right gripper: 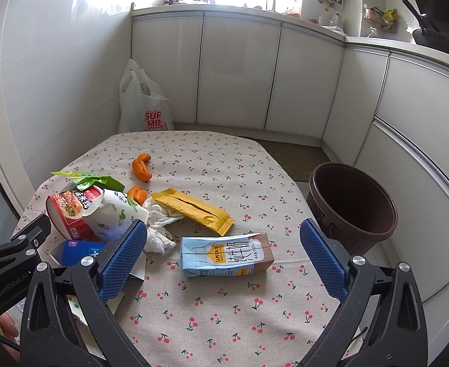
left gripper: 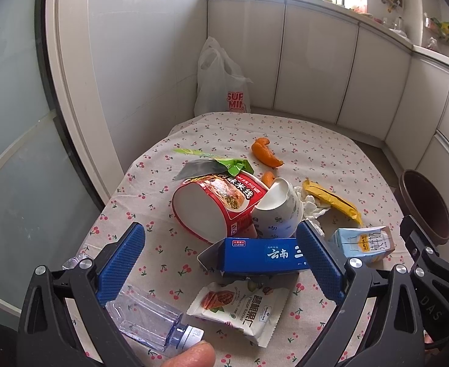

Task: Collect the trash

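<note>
Trash lies on a cherry-print tablecloth (right gripper: 224,315). In the left wrist view I see a red noodle cup (left gripper: 215,208) on its side, a white paper cup (left gripper: 277,211), a blue box (left gripper: 264,257), a nut packet (left gripper: 239,312), a clear plastic bottle (left gripper: 151,321), a milk carton (left gripper: 365,244), a yellow wrapper (left gripper: 331,200), a tissue (left gripper: 311,205), a green wrapper (left gripper: 221,162) and orange peels (left gripper: 265,153). My left gripper (left gripper: 221,263) is open and empty above the blue box. My right gripper (right gripper: 224,257) is open and empty over the milk carton (right gripper: 224,255). A brown bin (right gripper: 352,208) stands right of the table.
A white plastic bag (right gripper: 145,107) stands on the floor behind the table by the wall. White cabinets (right gripper: 239,73) line the back and right side. The table's right edge (right gripper: 297,189) is close to the bin.
</note>
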### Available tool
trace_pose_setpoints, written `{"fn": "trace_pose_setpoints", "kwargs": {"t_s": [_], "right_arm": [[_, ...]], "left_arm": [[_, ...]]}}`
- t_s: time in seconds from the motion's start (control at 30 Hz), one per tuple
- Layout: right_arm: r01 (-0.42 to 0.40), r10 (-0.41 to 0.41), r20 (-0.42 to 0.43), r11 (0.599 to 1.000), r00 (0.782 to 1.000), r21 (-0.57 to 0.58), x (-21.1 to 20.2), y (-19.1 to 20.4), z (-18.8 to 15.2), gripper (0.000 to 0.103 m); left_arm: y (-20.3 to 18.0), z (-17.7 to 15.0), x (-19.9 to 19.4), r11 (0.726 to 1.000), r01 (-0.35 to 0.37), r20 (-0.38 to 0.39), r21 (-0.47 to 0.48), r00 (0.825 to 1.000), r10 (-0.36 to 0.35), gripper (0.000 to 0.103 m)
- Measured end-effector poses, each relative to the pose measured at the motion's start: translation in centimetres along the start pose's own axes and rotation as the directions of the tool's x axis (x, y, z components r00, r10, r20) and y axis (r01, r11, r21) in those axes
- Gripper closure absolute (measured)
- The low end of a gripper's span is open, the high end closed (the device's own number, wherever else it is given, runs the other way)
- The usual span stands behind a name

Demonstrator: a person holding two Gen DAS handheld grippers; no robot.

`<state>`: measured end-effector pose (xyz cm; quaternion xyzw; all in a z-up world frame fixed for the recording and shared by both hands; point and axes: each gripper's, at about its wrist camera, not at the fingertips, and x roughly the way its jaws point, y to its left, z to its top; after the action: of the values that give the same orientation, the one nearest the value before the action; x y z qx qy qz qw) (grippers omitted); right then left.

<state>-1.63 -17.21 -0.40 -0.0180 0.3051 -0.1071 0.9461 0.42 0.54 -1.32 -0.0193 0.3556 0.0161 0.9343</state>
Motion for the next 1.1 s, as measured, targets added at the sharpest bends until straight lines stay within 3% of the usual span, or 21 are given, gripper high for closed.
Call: {"fn": "trace_pose_setpoints", "kwargs": {"t_s": [1.1], "right_arm": [[-0.010, 0.010, -0.036, 1.000, 0.999, -0.003, 0.66, 0.01, -0.36, 0.007]], "left_arm": [[0.58, 0.10, 0.53, 1.000, -0.003, -0.043, -0.030, 0.999, 0.002, 0.007]]}}
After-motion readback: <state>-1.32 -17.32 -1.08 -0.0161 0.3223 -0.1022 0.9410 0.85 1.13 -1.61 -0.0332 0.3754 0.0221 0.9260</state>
